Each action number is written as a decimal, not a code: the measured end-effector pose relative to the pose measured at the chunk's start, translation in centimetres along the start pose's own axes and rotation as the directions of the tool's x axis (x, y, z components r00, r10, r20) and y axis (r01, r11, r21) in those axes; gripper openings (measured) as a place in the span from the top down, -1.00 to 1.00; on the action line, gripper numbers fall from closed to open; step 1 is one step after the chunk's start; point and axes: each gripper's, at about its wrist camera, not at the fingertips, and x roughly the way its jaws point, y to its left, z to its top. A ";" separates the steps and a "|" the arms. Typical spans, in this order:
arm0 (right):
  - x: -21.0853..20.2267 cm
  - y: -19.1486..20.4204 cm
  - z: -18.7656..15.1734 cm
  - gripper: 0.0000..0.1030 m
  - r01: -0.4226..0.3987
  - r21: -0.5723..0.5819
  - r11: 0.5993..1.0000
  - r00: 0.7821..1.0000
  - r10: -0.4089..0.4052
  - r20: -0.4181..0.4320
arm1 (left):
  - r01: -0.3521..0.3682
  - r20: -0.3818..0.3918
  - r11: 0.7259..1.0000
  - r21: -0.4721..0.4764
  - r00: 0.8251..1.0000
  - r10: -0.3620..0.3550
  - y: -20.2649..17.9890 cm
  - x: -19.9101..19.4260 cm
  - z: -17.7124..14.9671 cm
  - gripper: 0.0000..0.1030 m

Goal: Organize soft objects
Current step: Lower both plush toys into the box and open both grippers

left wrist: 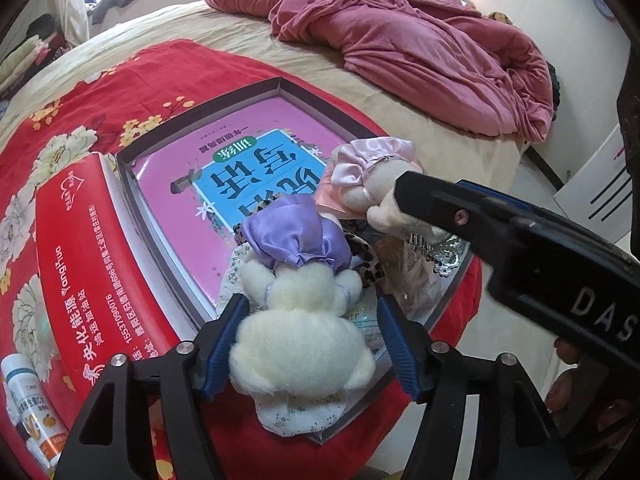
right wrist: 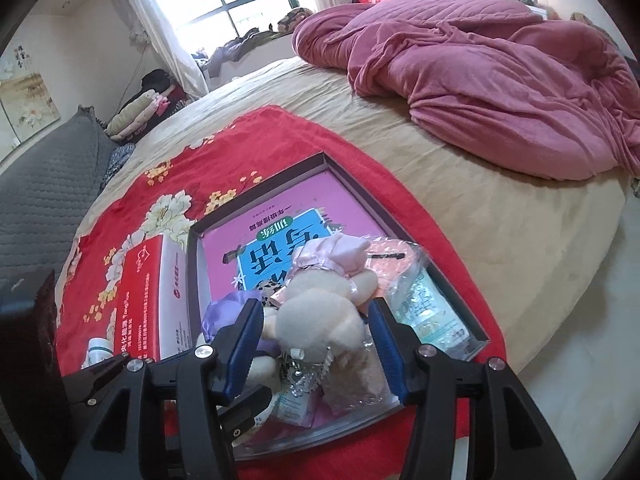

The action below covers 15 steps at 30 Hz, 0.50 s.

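Straddling two plush dolls in the shallow box [left wrist: 276,82] on the bed [right wrist: 480,220].
Left gripper [left wrist: 304,344] open around the purple-dressed doll [left wrist: 300,312]; right gripper [right wrist: 316,332] open around the pink-dressed doll [right wrist: 320,312], contact unclear. Doll faces hidden; plastic-wrapped items beneath indistinct.

Right gripper [right wrist: 314,334] open around pink-dressed plush bear [right wrist: 320,304], over dark tray [right wrist: 198,272]
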 end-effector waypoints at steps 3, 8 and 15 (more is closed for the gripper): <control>-0.6 -0.3 0.0 -0.05 0.003 0.009 1.000 1.000 -0.003 0.011 | 0.006 0.001 1.000 -0.006 1.000 -0.006 0.1 -0.2 0.0 -0.40; -1.5 -0.7 0.2 -0.05 0.009 0.020 1.000 0.999 -0.009 0.033 | -0.003 0.004 1.000 -0.006 1.000 0.003 0.1 -0.6 -0.2 -0.44; -2.7 -0.7 0.3 -0.06 0.014 0.025 1.000 0.998 -0.015 0.057 | -0.021 0.035 1.000 0.007 0.999 0.021 0.0 -2.1 -0.2 -0.49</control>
